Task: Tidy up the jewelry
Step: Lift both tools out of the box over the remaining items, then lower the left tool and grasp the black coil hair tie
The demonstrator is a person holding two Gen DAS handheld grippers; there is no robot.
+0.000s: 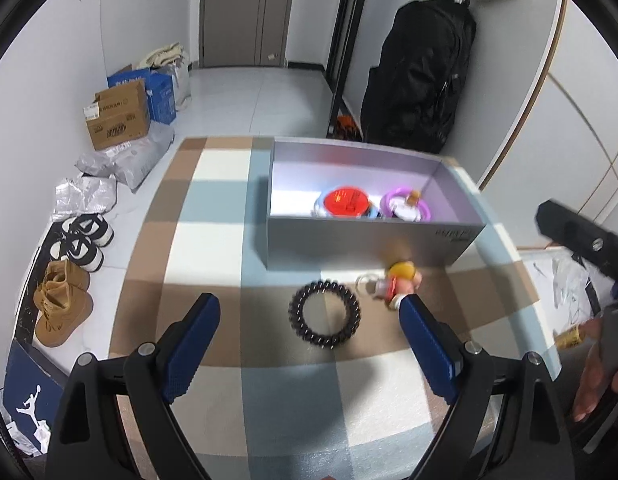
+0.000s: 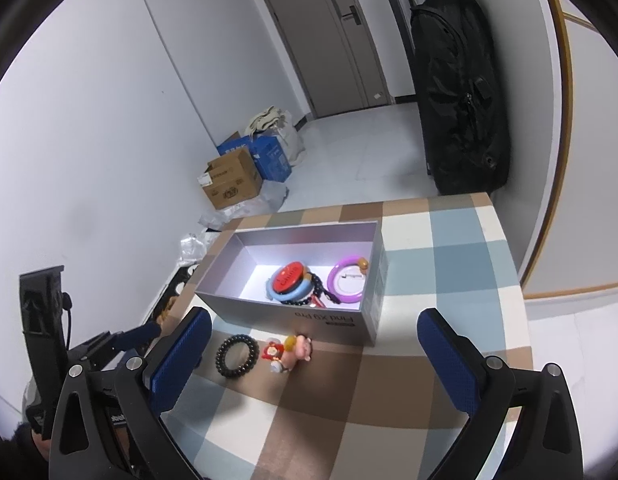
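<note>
Jewelry awaiting sorting | black beaded bracelet (image 1: pixel 324 313) and doll charm (image 1: pixel 396 282) lie on checked cloth just before grey box (image 1: pixel 373 236), where other rings already sit | left gripper (image 1: pixel 309 344) jaws spread, bracelet between, likely lining up a pick | right gripper (image 2: pixel 315 354) spread, empty

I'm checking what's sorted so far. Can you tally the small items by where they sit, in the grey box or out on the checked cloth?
In the grey box: 4 (red disc, blue ring, dark bead bracelet, purple ring)
On the cloth: 2 (black bead bracelet, doll charm)
Total: 6
</note>
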